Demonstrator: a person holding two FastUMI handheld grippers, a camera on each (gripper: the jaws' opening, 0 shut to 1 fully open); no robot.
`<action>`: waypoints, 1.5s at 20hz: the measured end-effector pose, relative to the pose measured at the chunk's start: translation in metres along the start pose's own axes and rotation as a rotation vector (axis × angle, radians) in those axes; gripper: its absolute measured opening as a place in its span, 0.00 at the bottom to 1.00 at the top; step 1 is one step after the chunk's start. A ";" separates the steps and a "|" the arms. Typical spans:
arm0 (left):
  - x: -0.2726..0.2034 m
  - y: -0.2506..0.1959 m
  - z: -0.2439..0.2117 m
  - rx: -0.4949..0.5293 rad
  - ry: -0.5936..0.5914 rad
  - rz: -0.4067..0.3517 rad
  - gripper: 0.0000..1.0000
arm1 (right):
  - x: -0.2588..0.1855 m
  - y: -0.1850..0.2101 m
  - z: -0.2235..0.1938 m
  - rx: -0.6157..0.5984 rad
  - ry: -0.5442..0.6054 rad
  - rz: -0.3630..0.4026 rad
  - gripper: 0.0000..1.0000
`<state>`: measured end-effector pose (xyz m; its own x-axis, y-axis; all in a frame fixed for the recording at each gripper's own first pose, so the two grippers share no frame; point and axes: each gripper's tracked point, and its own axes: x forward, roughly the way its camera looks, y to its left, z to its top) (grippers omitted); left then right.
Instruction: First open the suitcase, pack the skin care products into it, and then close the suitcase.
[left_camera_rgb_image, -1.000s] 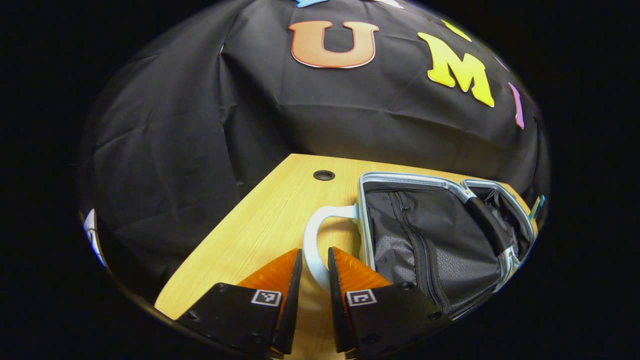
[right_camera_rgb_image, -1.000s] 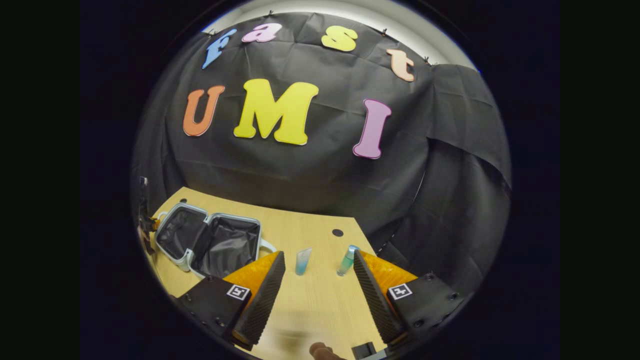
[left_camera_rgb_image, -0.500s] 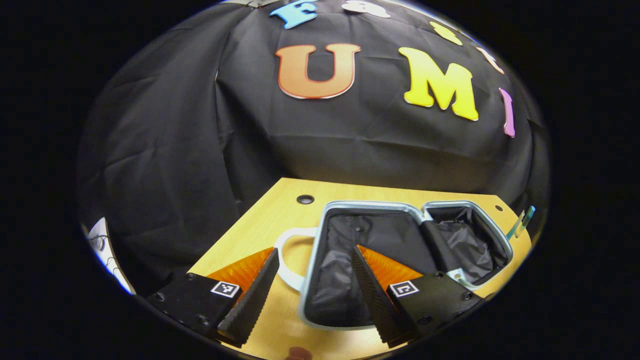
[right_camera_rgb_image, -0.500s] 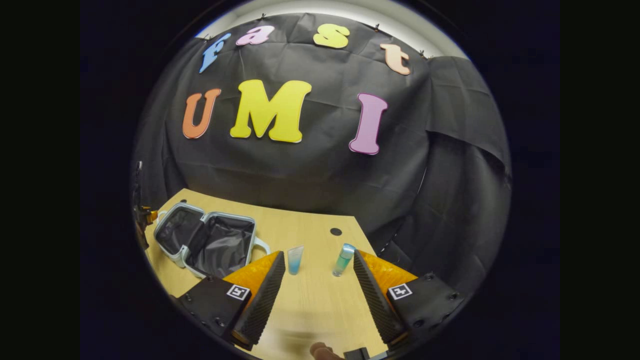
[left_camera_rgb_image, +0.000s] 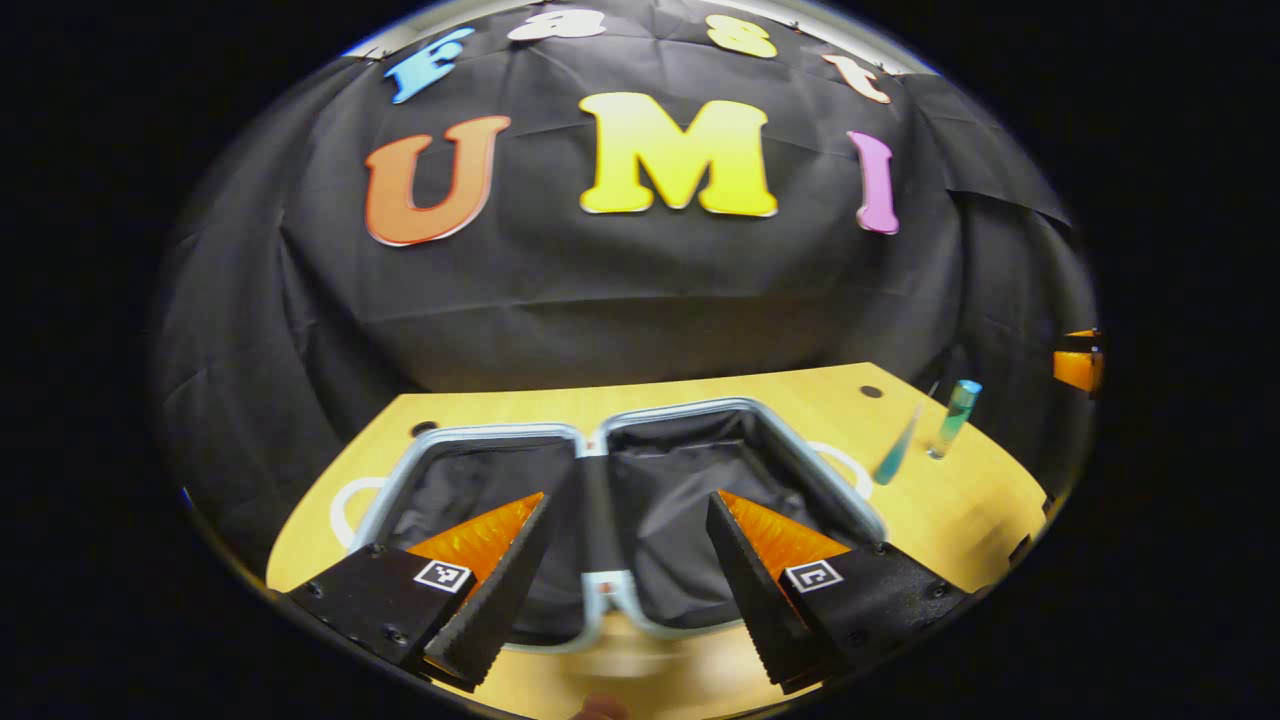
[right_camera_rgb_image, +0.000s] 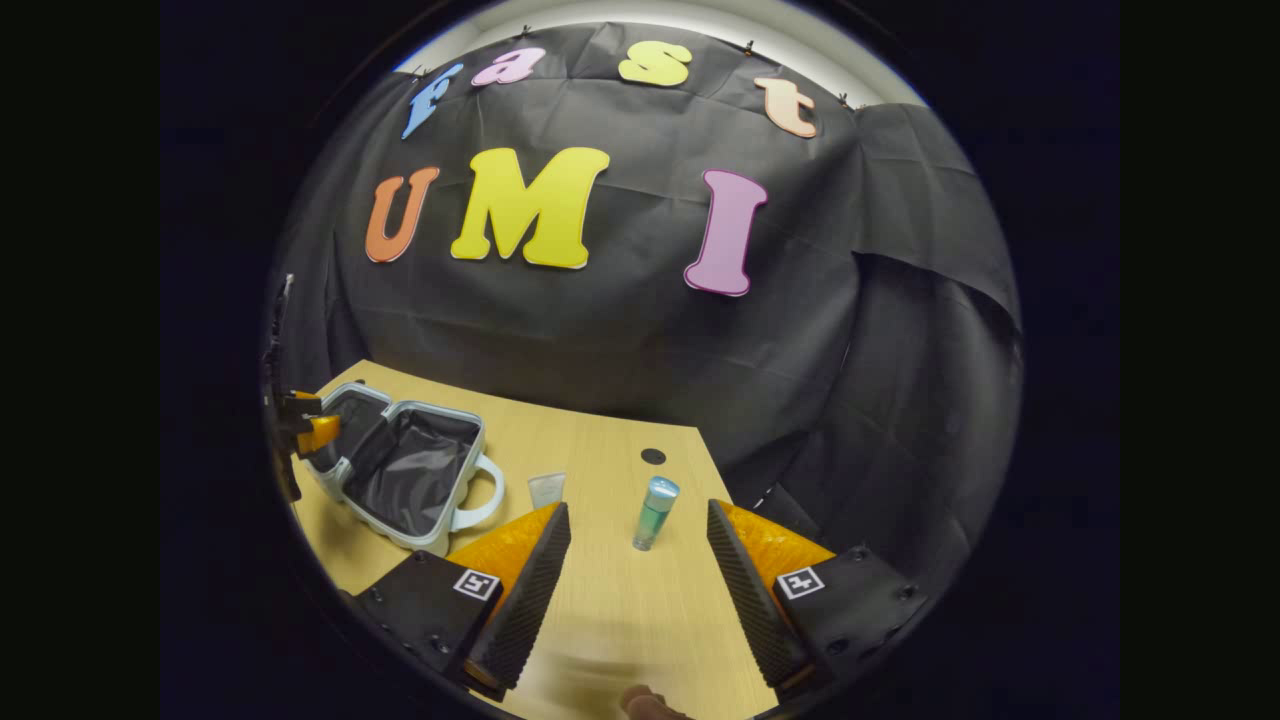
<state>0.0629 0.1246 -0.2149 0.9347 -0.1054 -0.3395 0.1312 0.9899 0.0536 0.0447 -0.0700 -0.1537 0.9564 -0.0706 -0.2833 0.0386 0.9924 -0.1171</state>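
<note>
Suitcase (left_camera_rgb_image: 640, 500) lies open under my spread, empty left gripper (left_camera_rgb_image: 625, 590). Right gripper (right_camera_rgb_image: 635, 590) spread too; teal bottle (right_camera_rgb_image: 655, 512) upright just ahead between fingers — approach level, pinch mid-body

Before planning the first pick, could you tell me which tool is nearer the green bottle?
Right. The right tool is open just before the green bottle; the left tool hovers over the open suitcase.

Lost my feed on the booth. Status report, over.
Left gripper open, over the suitcase. Right gripper open, facing the teal bottle. Suitcase open, nothing packed; tube beside it. Path clear.
</note>
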 end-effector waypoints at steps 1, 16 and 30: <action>0.005 -0.029 0.000 0.010 0.005 -0.038 0.98 | 0.003 -0.005 -0.004 0.000 0.005 0.006 0.83; 0.135 -0.280 -0.037 0.114 0.129 -0.195 0.98 | 0.056 -0.118 -0.073 0.014 0.133 0.022 0.82; 0.184 -0.305 -0.066 0.034 0.210 -0.197 0.44 | 0.115 -0.116 -0.114 0.028 0.218 0.063 0.83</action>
<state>0.1728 -0.1900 -0.3553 0.8018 -0.2698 -0.5333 0.3176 0.9482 -0.0022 0.1172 -0.2051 -0.2811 0.8721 -0.0252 -0.4888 -0.0086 0.9977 -0.0667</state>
